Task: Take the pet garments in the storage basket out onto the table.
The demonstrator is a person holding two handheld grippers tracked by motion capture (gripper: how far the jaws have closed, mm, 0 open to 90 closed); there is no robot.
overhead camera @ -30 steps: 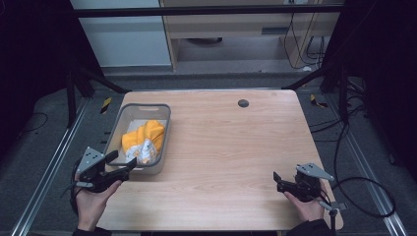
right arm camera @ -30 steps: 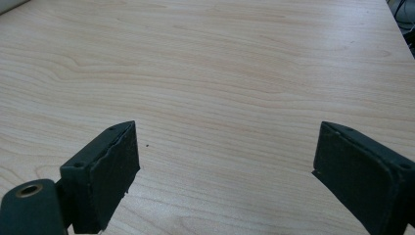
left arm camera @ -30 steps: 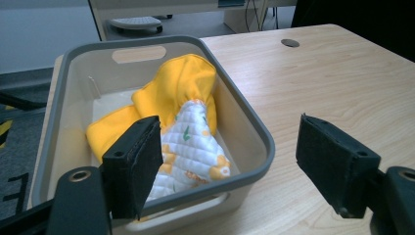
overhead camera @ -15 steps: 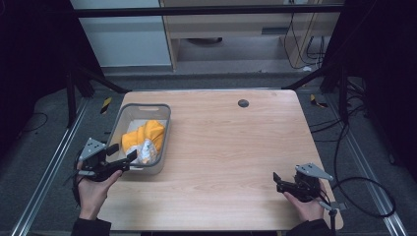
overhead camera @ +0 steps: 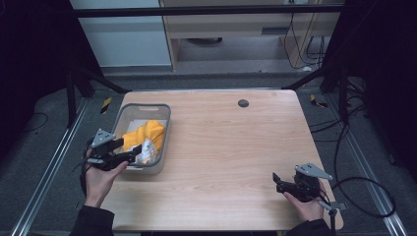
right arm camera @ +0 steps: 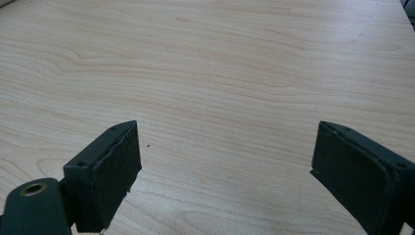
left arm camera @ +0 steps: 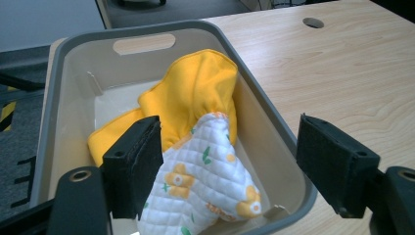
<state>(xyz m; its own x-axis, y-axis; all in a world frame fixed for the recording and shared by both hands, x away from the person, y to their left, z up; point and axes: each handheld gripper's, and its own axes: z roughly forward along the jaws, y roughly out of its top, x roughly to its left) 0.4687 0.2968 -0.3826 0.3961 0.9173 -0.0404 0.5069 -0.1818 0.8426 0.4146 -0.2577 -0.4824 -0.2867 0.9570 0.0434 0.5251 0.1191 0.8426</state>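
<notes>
A grey plastic bin [overhead camera: 163,129] [left arm camera: 266,112] stands at the table's left side. Inside it lies a yellow cloth [overhead camera: 147,132] [left arm camera: 195,93] with a white quilted flower-print mitt [overhead camera: 147,150] [left arm camera: 205,181] on its near end. My left gripper [overhead camera: 133,153] [left arm camera: 230,166] is open over the bin's near end, its jaws straddling the mitt without touching it. My right gripper [overhead camera: 278,181] [right arm camera: 225,166] is open above bare wood near the table's front right, holding nothing.
A wooden table [overhead camera: 231,147] with a round cable hole [overhead camera: 243,103] [left arm camera: 313,22] near its far edge. Black frame bars and cables surround the table; a shelf unit stands behind.
My left gripper has moved forward and up from the table's front-left edge to hover over the bin's near end. The right gripper has stayed put.
</notes>
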